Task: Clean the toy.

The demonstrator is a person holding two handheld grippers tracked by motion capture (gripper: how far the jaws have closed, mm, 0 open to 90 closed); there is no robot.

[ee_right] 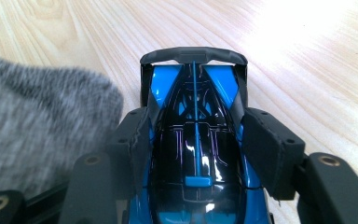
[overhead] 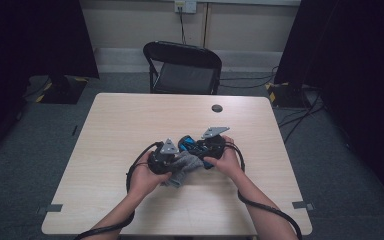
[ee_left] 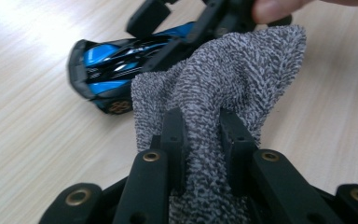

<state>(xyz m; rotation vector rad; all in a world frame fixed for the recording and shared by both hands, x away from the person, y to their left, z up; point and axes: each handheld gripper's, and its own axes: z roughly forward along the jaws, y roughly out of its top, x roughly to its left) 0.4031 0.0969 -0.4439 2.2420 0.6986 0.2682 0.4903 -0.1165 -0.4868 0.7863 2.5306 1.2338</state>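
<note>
The room was dim, with a black folding chair (overhead: pixel 182 67) pushed up behind a pale wood surface (overhead: pixel 130 115) and dark curtains on both sides. Pretty bare setup, just a small dark disc (overhead: pixel 217 108) lying near the far edge.

Going left to right: the left tongs (overhead: pixel 172 162) were clenched on a grey knit cloth (ee_left: pixel 223 88), with both pads pinching a bunched fold of it. Gripping a fold like that probably gave the person a firm handle, so the rest of the fabric hung forward as a loose pad. The cloth stretched up toward the other gripper, and in the left gripper view it looked to be draped against it, just beside the car.

Then the right tongs (ee_right: pixel 196 140) were grasping a blue and black toy car (ee_right: pixel 195 121) by its flanks, one pad on each side of the body, rear wing pointing away. That looked like a steadying hold, keeping the car from rolling on the surface while the cloth worked at it. The car sat about mid-surface, near the person's side, between the two hands. Looked like a wipe-down in progress, though actual cloth-to-car contact couldn't be confirmed.
</note>
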